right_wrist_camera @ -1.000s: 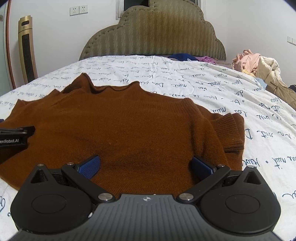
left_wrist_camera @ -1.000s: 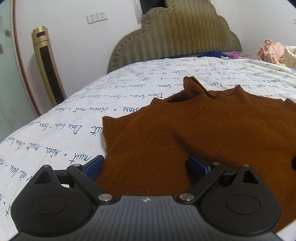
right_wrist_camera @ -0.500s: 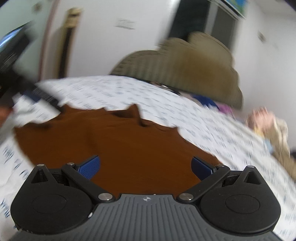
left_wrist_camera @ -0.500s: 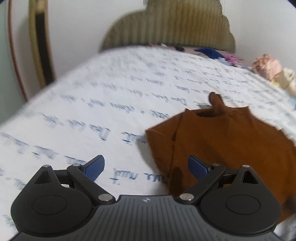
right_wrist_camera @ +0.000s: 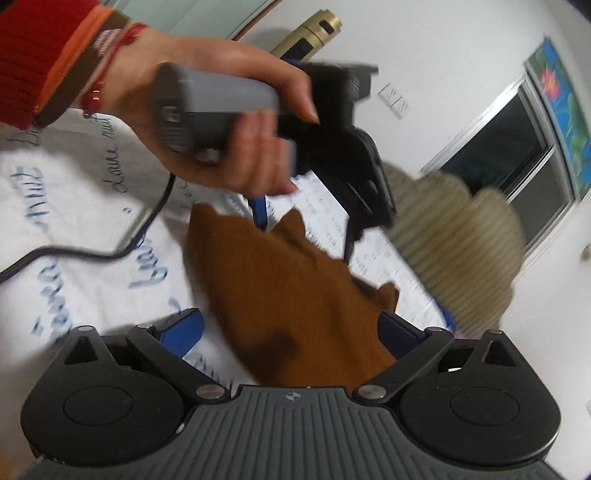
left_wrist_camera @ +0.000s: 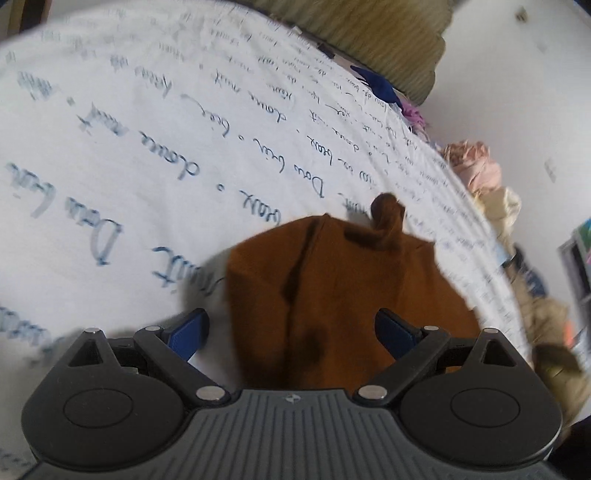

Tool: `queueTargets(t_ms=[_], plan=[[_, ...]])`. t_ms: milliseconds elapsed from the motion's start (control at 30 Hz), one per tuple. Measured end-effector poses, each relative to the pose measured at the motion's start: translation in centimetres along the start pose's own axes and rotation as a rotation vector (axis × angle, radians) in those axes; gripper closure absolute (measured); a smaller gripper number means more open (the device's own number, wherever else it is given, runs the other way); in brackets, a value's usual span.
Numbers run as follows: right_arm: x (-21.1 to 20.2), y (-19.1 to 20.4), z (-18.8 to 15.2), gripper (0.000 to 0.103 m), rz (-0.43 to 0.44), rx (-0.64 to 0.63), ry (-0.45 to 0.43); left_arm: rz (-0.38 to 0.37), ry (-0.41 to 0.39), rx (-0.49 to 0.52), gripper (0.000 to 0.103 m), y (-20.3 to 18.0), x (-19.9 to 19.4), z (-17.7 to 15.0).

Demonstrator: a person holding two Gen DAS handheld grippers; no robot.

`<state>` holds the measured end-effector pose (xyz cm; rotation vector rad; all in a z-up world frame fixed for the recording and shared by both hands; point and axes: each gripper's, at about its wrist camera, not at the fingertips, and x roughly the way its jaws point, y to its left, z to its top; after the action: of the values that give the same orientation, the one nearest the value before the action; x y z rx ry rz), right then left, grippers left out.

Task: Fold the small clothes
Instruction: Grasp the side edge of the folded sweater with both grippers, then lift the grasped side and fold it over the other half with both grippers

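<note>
Brown sweater (left_wrist_camera: 351, 288) between spread tongs (left_wrist_camera: 291, 330)

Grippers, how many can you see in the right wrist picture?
2: the right gripper at the bottom, jaws wide over the brown sweater; the left gripper above, held in a hand.

My view takes in a bed under a white sheet (left_wrist_camera: 155, 122) printed with blue script; an olive padded headboard (right_wrist_camera: 458, 236) stands against white walls; a dark window (right_wrist_camera: 517, 155) sits behind; a gold tower fan (right_wrist_camera: 314, 33) stands nearby.
</note>
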<state>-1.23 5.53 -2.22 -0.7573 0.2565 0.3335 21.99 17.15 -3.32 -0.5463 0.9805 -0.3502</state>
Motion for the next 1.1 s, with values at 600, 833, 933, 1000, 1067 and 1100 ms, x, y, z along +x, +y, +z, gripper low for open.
queueTargets(t_ms=[600,833,933,1000,1067,1100], plan=[[2.6,-0.8,1.1,0.092,-0.024,0.074,0.0,0.152,-0.065,0.16,0.09,-5.2,2.4,1.5],[0.2,-4.3,-0.5,0.093,-0.084,0.18,-0.032,0.24,-0.153,0.278,0.09,-10.8,0.0,1.1],[-0.8,-6.2,-1.4,0.093,-0.118,0.234,-0.035,0.254,-0.171,0.321,0.09,-13.2,-0.1,1.0],[-1.3,-7.5,-2.2,0.093,-0.14,0.269,-0.033,0.269,-0.181,0.352,0.09,-14.9,0.1,0.7],[-1.7,-8.7,-3.1,0.093,-0.156,0.305,-0.029,0.28,-0.191,0.38,0.09,-16.5,0.4,0.5],[-1.9,-9.2,-3.5,0.093,-0.164,0.321,-0.026,0.284,-0.195,0.396,0.09,-17.3,0.7,0.4]])
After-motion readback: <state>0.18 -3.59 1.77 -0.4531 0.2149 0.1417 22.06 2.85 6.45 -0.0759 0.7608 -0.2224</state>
